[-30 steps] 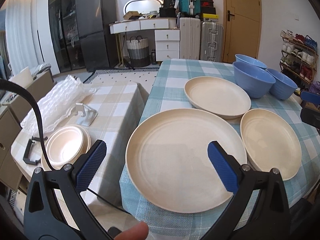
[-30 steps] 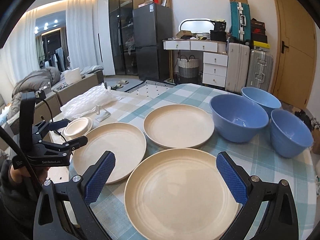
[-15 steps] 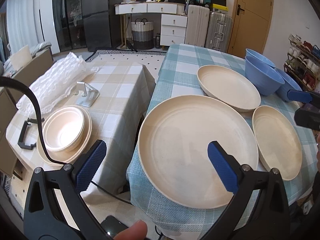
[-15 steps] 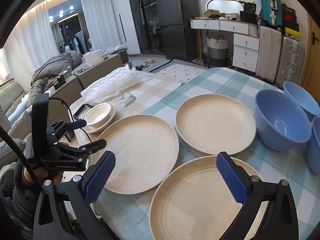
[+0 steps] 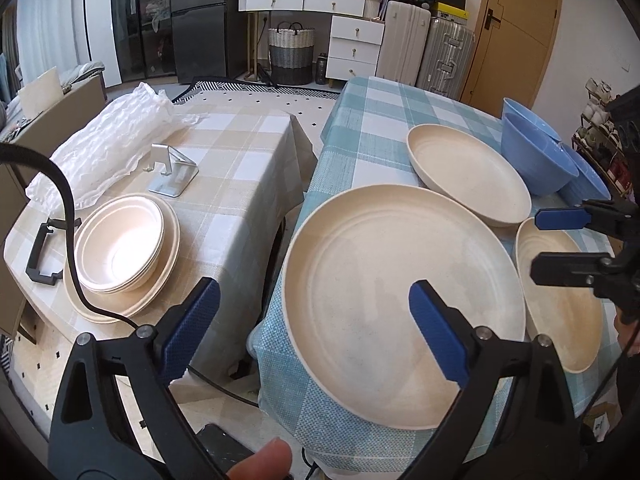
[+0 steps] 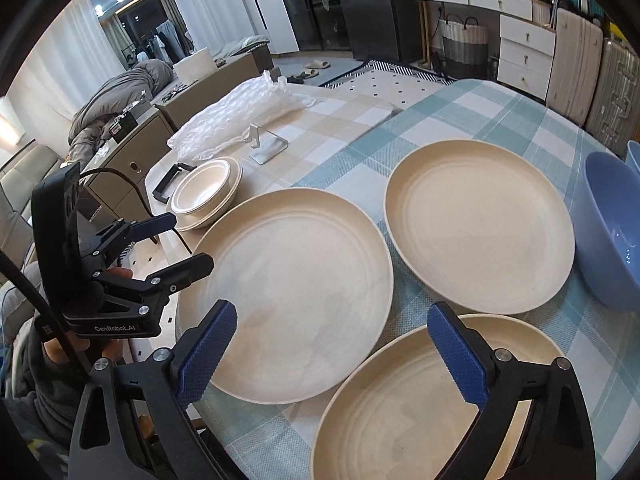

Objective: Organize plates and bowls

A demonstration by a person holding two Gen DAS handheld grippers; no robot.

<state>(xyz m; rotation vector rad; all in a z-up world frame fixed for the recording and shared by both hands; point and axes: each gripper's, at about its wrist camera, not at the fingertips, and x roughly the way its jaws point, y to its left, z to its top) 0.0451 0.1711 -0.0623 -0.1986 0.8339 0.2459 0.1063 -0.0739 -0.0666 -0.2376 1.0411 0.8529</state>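
both cameras now sit lower and closer over the plates than a second ago, and the right view has swung leftward so only one blue bowl remains well in view. left gripper (image 5: pixel 314 312): jaws wide but closing, nothing pressed between them, hovering over the near left rim of the large plate (image 5: pixel 384 272). right gripper (image 6: pixel 332 344): jaws wide and likewise closing, empty, above the gap between the large plate (image 6: pixel 296 292) and the near plate (image 6: pixel 420 408). bench (image 5: pixel 376 120), teal check cloth: three cream plates lying flat, the far plate (image 5: pixel 468 172) behind the other two; blue bowls (image 5: pixel 536 156) grouped just beside the far plate at the right edge. second bench (image 5: pixel 240 152), beige check cloth, to the left: stack of cream bowls on plates (image 5: pixel 120 248), metal stand (image 5: pixel 174 176), bubble wrap (image 5: pixel 108 148), black clamp (image 5: pixel 38 256).
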